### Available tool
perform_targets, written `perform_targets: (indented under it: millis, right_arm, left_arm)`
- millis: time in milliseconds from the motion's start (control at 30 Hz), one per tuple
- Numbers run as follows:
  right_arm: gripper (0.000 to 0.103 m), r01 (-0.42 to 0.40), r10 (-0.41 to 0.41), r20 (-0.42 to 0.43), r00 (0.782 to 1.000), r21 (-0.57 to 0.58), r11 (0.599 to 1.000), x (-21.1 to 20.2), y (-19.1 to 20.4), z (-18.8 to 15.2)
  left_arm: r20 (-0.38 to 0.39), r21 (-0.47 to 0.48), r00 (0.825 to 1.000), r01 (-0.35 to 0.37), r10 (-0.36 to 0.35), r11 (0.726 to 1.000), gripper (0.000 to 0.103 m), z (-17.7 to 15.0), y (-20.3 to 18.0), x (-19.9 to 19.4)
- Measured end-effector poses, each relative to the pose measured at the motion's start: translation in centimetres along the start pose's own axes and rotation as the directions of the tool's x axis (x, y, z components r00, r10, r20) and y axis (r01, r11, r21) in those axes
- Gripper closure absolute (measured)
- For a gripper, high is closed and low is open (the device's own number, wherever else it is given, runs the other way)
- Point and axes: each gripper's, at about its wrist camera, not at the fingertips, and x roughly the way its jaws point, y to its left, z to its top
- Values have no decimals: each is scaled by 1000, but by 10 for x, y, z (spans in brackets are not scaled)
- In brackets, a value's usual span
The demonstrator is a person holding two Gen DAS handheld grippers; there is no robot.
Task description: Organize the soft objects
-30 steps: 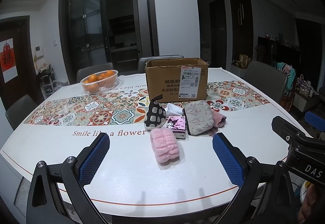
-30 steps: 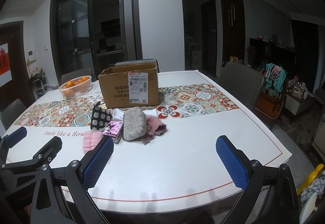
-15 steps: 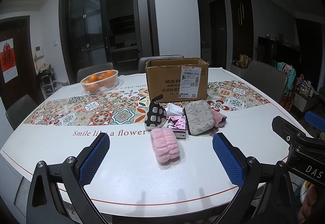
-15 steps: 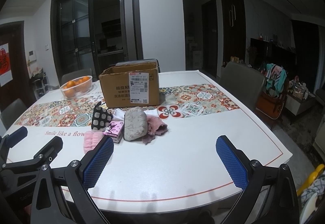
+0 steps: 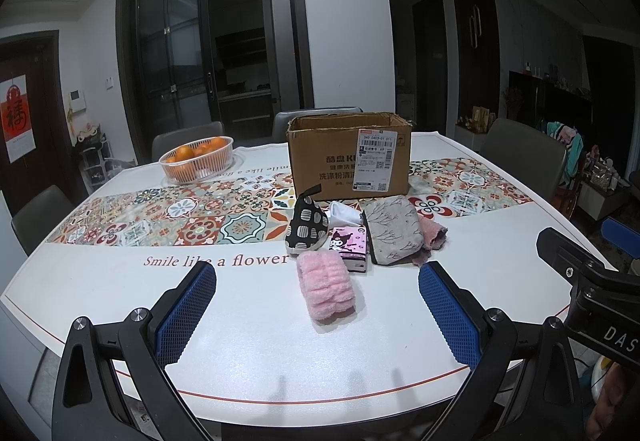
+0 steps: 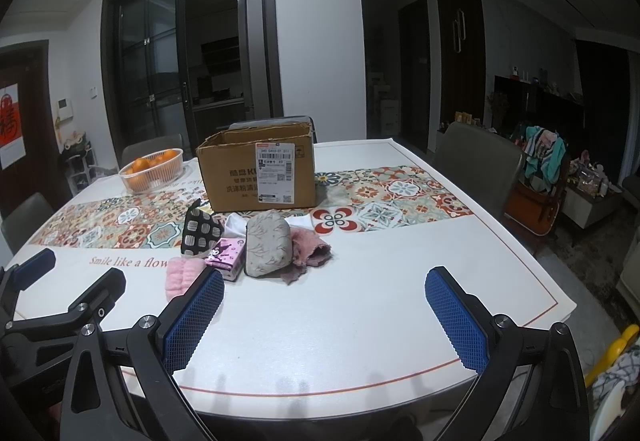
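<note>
A cluster of soft things lies mid-table in front of an open cardboard box point(image 5: 350, 157) point(image 6: 258, 171). Nearest me is a fluffy pink roll point(image 5: 327, 284) point(image 6: 179, 273). Behind it sit a black spotted pouch point(image 5: 307, 228) point(image 6: 201, 231), a pink tissue pack point(image 5: 349, 247) point(image 6: 227, 255), a grey floral pouch point(image 5: 390, 235) point(image 6: 267, 243), a dusty pink cloth point(image 5: 433, 233) point(image 6: 310, 250) and a white cloth point(image 5: 344, 212). My left gripper point(image 5: 318, 317) is open over the near table edge, short of the pink roll. My right gripper point(image 6: 326, 315) is open too, nothing between its fingers.
A white basket of oranges point(image 5: 197, 159) point(image 6: 152, 169) stands at the back left on the patterned runner point(image 5: 160, 213). Grey chairs point(image 6: 478, 169) ring the white table point(image 6: 360, 301). The other gripper's black body shows at each view's outer edge.
</note>
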Motion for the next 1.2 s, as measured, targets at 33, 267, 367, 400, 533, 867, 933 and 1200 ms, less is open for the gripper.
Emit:
perform_targets:
  millis: [33,267,367,400,533,867,933,1200]
  right_arm:
    - [0,1,-1,0,1000,-1,1000,0,0,0]
    - [0,0,0,0,1000,-1,1000,0,0,0]
    - [0,0,0,0,1000,-1,1000,0,0,0]
    - [0,0,0,1,1000,0,1000,0,0,-1]
    - [0,0,0,0,1000,-1,1000,0,0,-1]
    - [0,-20,20,-21,1000,-3,1000,9,3,-6]
    - [0,-27,27,-27,999,-6,1000,13,2,-6]
    - [1,-63,62,-51,997,-30,998,39,4,-4]
  left_arm:
    - [0,0,1000,0,0,1000,0,0,0,0]
    - [-1,0,1000,0,0,1000,0,0,0,0]
    - [-1,0,1000,0,0,1000,0,0,0,0]
    - [-1,1,1000,0,0,1000,0,0,0,0]
    - [-3,0,1000,-1,1,1000,0,0,0,1]
    - [-26,-1,1000,0,0,1000,0,-7,5,9]
    - [-35,-1,999,-2,2,1000,0,-6,4,13]
    - [-68,-20,997,-30,29,999,0,-5,4,35]
